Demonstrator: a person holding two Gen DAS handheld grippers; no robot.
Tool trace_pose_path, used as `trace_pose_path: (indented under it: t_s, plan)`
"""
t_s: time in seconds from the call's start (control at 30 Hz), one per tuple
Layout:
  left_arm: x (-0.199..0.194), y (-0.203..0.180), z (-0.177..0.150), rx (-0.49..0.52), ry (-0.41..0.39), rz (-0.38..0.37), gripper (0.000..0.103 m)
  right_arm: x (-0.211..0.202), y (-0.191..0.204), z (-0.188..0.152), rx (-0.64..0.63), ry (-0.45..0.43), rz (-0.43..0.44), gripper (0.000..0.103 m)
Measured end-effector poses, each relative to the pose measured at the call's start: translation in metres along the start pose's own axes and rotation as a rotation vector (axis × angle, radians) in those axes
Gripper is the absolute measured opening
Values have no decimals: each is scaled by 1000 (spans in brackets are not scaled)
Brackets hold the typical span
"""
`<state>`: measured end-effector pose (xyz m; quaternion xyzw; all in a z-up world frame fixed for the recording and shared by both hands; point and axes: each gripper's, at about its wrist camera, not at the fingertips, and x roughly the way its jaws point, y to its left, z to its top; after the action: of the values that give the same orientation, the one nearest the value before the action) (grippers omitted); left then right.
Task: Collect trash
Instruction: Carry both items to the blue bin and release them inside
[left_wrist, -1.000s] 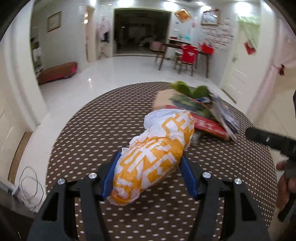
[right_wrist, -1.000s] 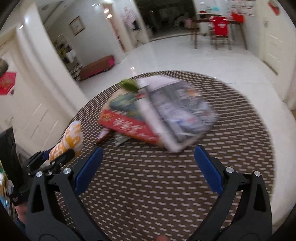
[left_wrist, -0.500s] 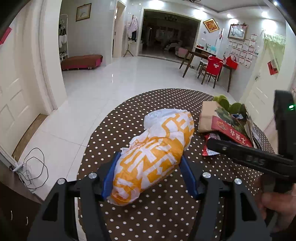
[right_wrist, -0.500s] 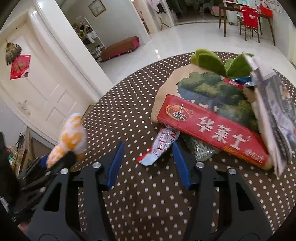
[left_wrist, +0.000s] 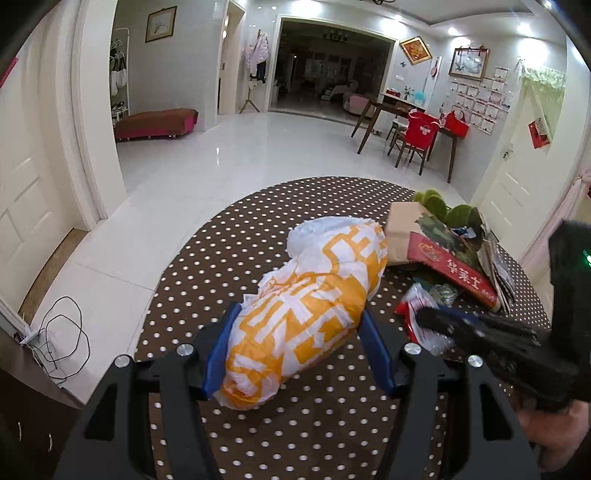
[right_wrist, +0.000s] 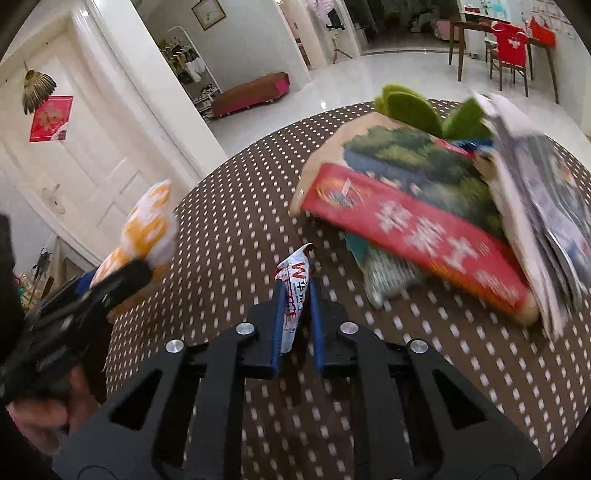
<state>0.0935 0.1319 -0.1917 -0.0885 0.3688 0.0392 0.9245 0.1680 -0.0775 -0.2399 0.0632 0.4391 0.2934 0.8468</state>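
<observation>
Basically round dotted table (left_wrist: 229, 236), paper bag pile (right_wrist: 417, 206) at its far right side. Left gripper (left_wrist: 299, 343) clamped on the orange-white plastic bag (left_wrist: 310, 306), held above the cloth. Right gripper (right_wrist: 295, 306) jaws just closed, now pinching a small red-white wrapper (right_wrist: 293, 284) near the pile.

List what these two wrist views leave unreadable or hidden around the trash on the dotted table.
- Right wrist view: red-banded paper bag lettering, motion-blurred.
- Right wrist view: silvery packet, mostly under that bag.
- Right wrist view: white-and-red wrapper, lower end hidden between the right claw pads.
- Left wrist view: orange-and-white bag underside, hidden within the left claw.
</observation>
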Motion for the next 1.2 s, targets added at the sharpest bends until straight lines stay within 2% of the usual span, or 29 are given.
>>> trace_pose_path:
  t_s: [0.3,0.5,0.7,0.8,0.93,1.07,1.2]
  plan:
    - [-1,-48,5,77,-2,-51,62,-61,-35,-24,69,-78,-1,12]
    - [0,-101,11,161,-5,-129,62,-122,-83,-35,168,-184,-59,12]
    - [2,-172,19,253,-4,-236,62,-188,-139,-38,235,-294,-130,12]
    - [2,-213,25,309,-7,-294,62,-221,-165,-42,277,-351,-184,12]
    - [5,-271,31,370,5,-375,62,-263,-219,-60,368,-412,-272,12]
    - [18,-330,26,420,77,-484,62,-289,-270,-83,458,-433,-350,12]
    - [35,-384,11,473,129,-527,62,-301,-310,-107,539,-430,-398,12]
